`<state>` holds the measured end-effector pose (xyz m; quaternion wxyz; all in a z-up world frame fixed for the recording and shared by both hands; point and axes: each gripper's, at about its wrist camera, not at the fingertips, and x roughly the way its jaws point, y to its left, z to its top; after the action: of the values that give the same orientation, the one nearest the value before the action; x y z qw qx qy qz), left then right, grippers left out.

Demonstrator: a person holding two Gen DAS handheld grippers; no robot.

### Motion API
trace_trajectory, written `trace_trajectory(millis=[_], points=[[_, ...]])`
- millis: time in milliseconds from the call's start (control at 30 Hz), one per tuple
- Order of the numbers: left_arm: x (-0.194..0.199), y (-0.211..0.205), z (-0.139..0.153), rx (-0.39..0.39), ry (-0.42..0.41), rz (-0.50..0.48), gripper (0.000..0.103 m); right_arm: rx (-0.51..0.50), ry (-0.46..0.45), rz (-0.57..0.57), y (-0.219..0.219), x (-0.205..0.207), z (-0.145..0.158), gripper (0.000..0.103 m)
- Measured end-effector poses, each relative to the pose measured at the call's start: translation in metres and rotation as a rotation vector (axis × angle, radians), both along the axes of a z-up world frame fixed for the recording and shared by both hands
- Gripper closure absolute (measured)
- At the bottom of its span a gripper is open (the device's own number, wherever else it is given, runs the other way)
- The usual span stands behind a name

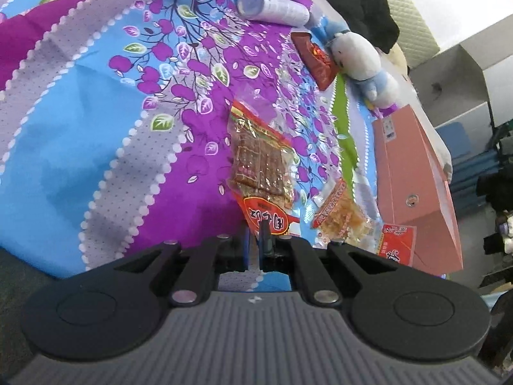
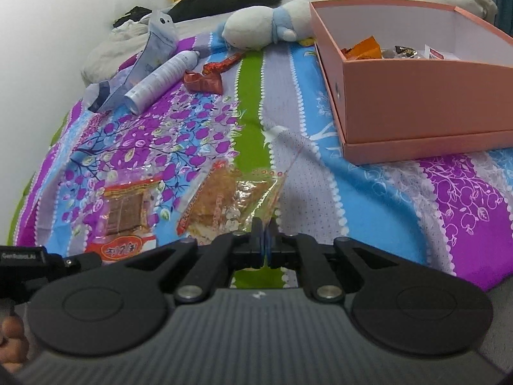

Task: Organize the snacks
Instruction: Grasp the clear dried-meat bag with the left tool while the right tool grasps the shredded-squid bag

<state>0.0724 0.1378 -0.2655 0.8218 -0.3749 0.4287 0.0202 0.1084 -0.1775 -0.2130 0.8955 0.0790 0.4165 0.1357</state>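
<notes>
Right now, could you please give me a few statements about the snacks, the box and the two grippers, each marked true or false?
1. The right gripper is shut on the corner of a clear snack packet. True.
2. The pink box holds nothing. False: several wrapped snacks lie inside it.
3. The left gripper is closed on the red end of the brown snack packet. True.
4. The white spray can stands upright. False: it lies on its side on the bedspread.
5. The plush toy sits inside the pink box. False: it lies on the bed beside the box.
</notes>
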Motion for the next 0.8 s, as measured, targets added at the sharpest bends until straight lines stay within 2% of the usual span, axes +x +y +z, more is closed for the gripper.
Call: trace_trajectory(millis=[33,100,133,167,233,300,467,667,800], points=[[0.001,0.000,0.001,0.004,0.009,0.004,0.095,0.001,0.005,0.003,-0.001,0.000,0.000,0.095],[0.001,-0.001,0.002,0.019,0.028,0.010,0.074,-0.005,0.015,0.011,-0.003,0.002,0.000,0.089],[0.002,-0.001,0.004,0.030,0.037,0.014,0.053,-0.010,0.019,0.019,-0.005,0.003,0.000,0.071],[0.002,-0.002,0.006,0.044,0.041,0.018,0.036,-0.016,0.018,0.021,-0.006,0.003,0.000,0.040],[0.003,-0.004,0.011,0.091,0.055,0.018,0.024,-0.023,0.002,0.027,-0.010,0.001,0.001,0.012],[0.005,-0.007,0.014,0.118,0.056,-0.003,0.018,-0.043,-0.006,0.056,-0.012,0.002,0.001,0.012],[0.017,-0.015,0.021,0.203,0.026,-0.057,0.010,-0.095,-0.034,0.155,-0.009,0.005,0.001,0.012],[0.037,-0.020,0.024,0.295,0.009,-0.078,0.010,-0.117,-0.114,0.251,0.001,0.015,0.008,0.011],[0.051,-0.021,0.019,0.295,0.006,-0.102,0.010,-0.143,-0.128,0.353,0.015,0.027,0.004,0.011]])
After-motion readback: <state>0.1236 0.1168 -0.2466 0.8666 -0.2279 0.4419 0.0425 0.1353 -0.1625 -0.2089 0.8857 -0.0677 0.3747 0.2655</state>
